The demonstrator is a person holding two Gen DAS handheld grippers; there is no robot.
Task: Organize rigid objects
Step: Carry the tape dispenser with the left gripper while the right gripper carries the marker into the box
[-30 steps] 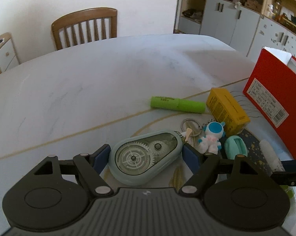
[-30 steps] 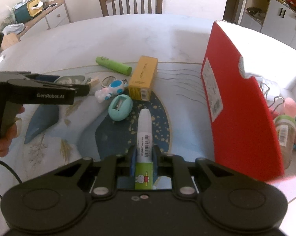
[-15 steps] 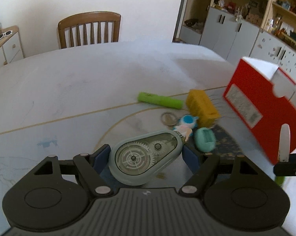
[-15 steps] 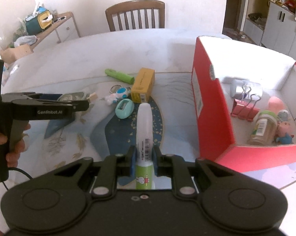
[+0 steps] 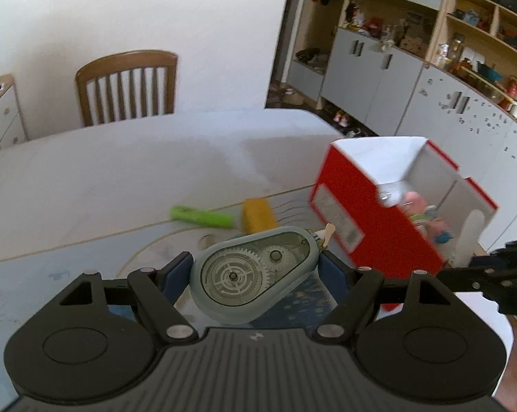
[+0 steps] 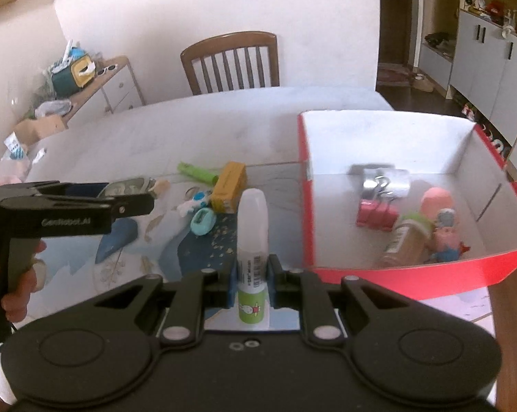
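One table [image 6: 196, 130], pale marbled top, with a blue patterned mat [image 6: 176, 250] at its near end. One wooden chair [image 6: 231, 61] behind it.

One red box [image 6: 413, 274], white inside, open-topped, standing on the table's right side. Contents, counted: one pink binder clip [image 6: 377, 214], one silver clip [image 6: 383, 178] behind it, one brown bottle [image 6: 404, 242] lying down, one pink figure [image 6: 444, 226]; further pieces too blurred to tell.

Two grippers. Left gripper [image 5: 255, 271]: jaws pinching one grey-green correction tape dispenser [image 5: 253, 276], lifted above the mat. Right gripper [image 6: 253, 274]: jaws pressed onto one white glue stick [image 6: 252, 230] with green base, held upright just left of the box wall.

Loose on the table, left of the box: one yellow box [image 6: 229, 187], one green marker [image 6: 196, 171] touching its far side, one teal sharpener [image 6: 203, 221], one small astronaut figure [image 6: 193, 204], one key ring [image 6: 191, 191]. The left gripper's body blocks part of this group in the right wrist view.
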